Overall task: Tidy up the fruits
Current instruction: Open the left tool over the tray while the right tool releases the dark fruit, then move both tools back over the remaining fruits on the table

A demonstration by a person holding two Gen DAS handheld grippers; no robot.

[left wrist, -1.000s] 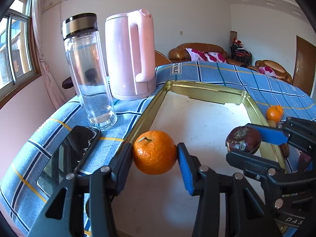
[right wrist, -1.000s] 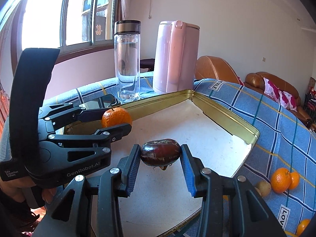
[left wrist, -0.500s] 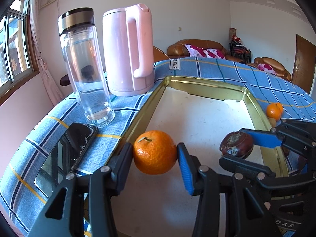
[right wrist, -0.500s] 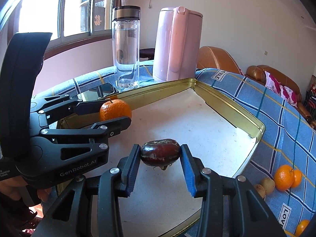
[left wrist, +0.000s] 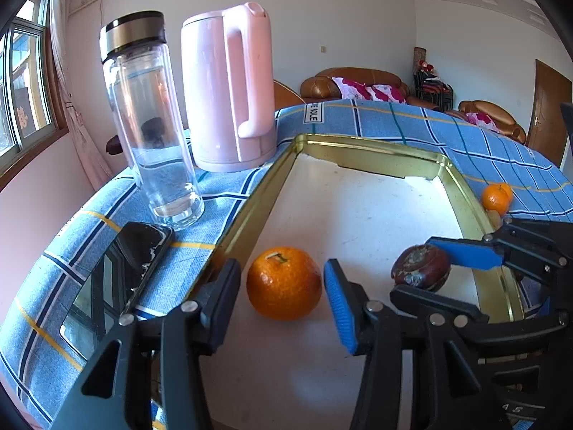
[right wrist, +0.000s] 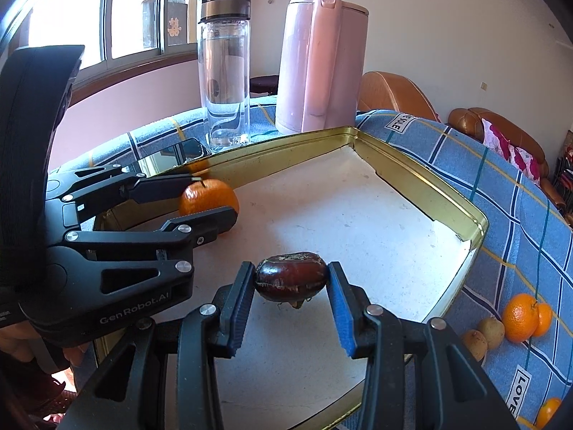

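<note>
Covering the surface (left wrist: 412, 125): a blue checked cloth, with everything else set on it.
Tray (left wrist: 376, 150): gold-rimmed, white inside, and both fruits being handled are in its near end.
Kettle (left wrist: 225, 89) and bottle (left wrist: 150, 125): the pink kettle and clear bottle stand upright just outside the tray's left rim, with a dark phone (left wrist: 139, 251) lying flat nearer me.
Left gripper (left wrist: 281, 272): its fingers have just been opening. They stand apart, and a sliver of daylight shows on each side of the orange (left wrist: 283, 286) between them.
Orange: it sits on the tray floor near the left rim, stem up.
Right gripper (right wrist: 292, 276): its fingers are closed on the dark brown fruit (right wrist: 292, 281), pads pressed against both sides.
Dark brown fruit: it is low over the tray, to the right of the orange.
Loose fruit (right wrist: 519, 317): oranges and small tan ones lie on the cloth outside the right rim.
Risk: freed, the round orange could roll if a withdrawing finger brushes it.
Risk: the two grippers sit close together and could knock each other.
Hard to tell: whether the dark fruit touches the tray floor or hangs just above it.
Cut off: the lowest orange, by the picture's edge.
</note>
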